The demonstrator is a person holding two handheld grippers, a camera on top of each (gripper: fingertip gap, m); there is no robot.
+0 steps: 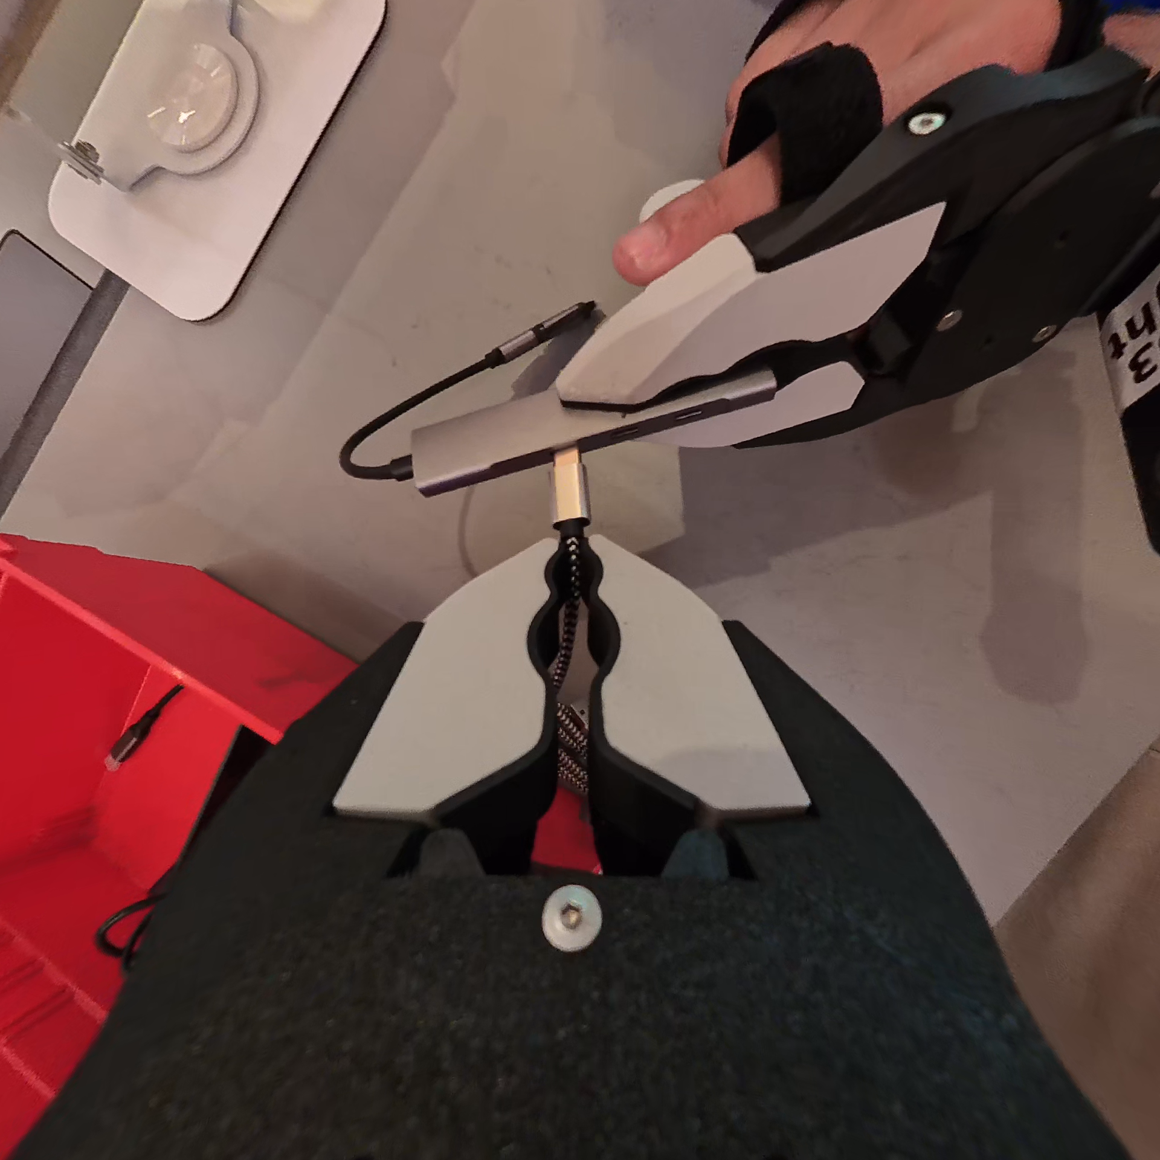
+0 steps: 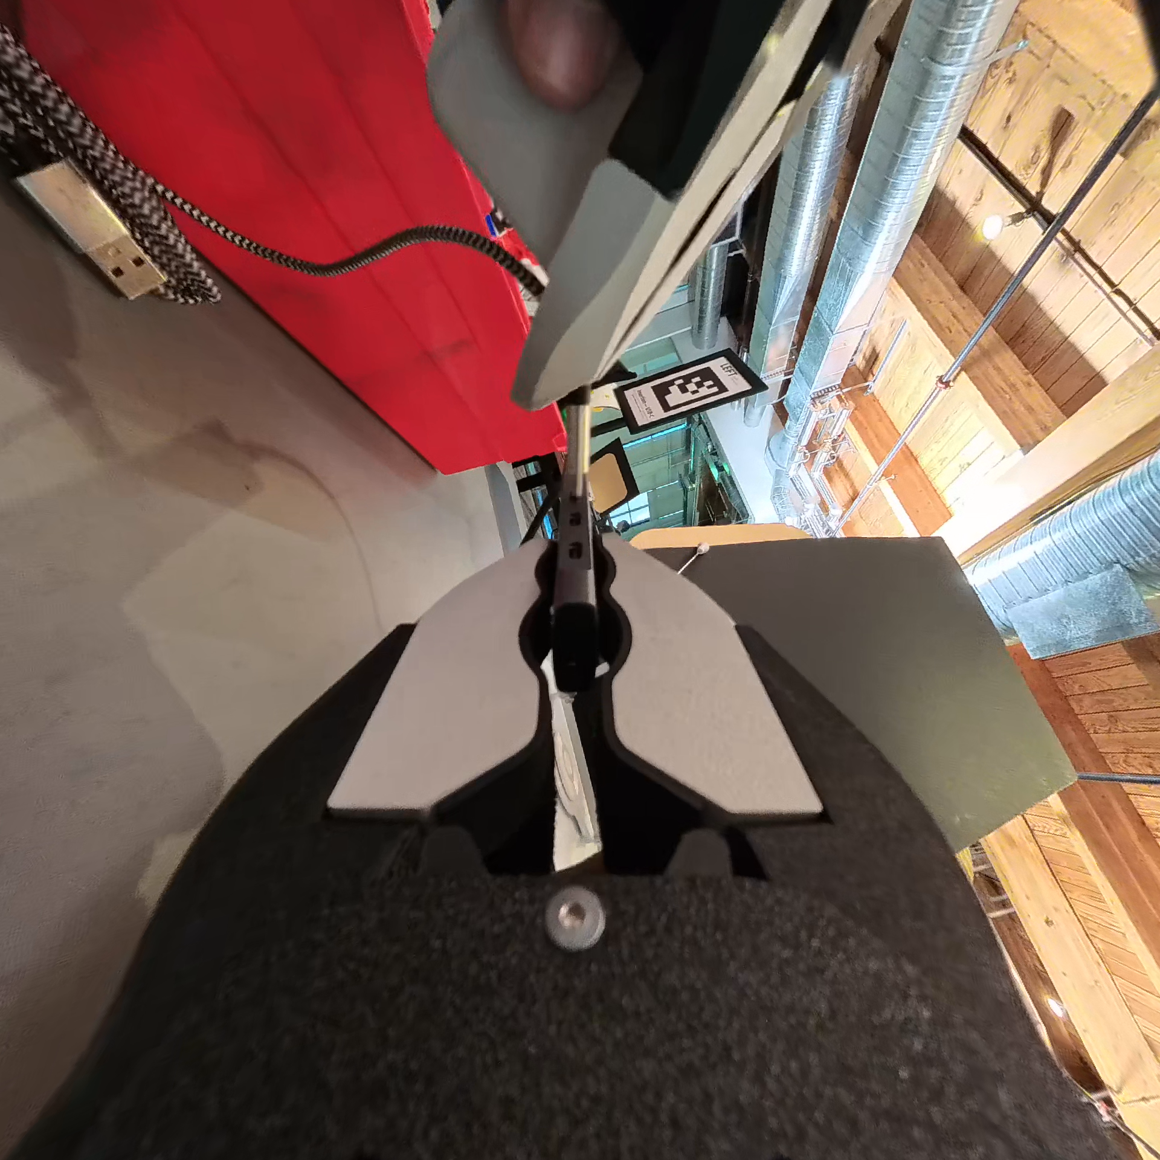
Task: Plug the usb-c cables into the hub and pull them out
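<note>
A grey usb hub (image 1: 496,433) is held above the table, pinched flat by my right gripper (image 1: 602,408), which is shut on its right end. A silver usb-c plug (image 1: 568,489) sits in a port on the hub's near edge. My left gripper (image 1: 571,546) is shut on the braided cable (image 1: 568,628) just behind that plug. In the right wrist view my right gripper (image 2: 572,552) clamps the hub (image 2: 576,521) seen end-on. The left gripper (image 2: 565,395) comes in from above with the plug (image 2: 580,433). The braided cable (image 2: 376,251) trails left to a usb-a plug (image 2: 94,232).
The hub's own short black lead (image 1: 402,427) curls left to a plug (image 1: 546,326). A red bin (image 1: 94,690) stands at the left with a black cable (image 1: 135,728) inside; it also shows in the right wrist view (image 2: 314,188). A white stand base (image 1: 188,125) lies at the far left on the grey table (image 1: 816,596). Across from one pair of fingers to the other is roughly 4 centimetres.
</note>
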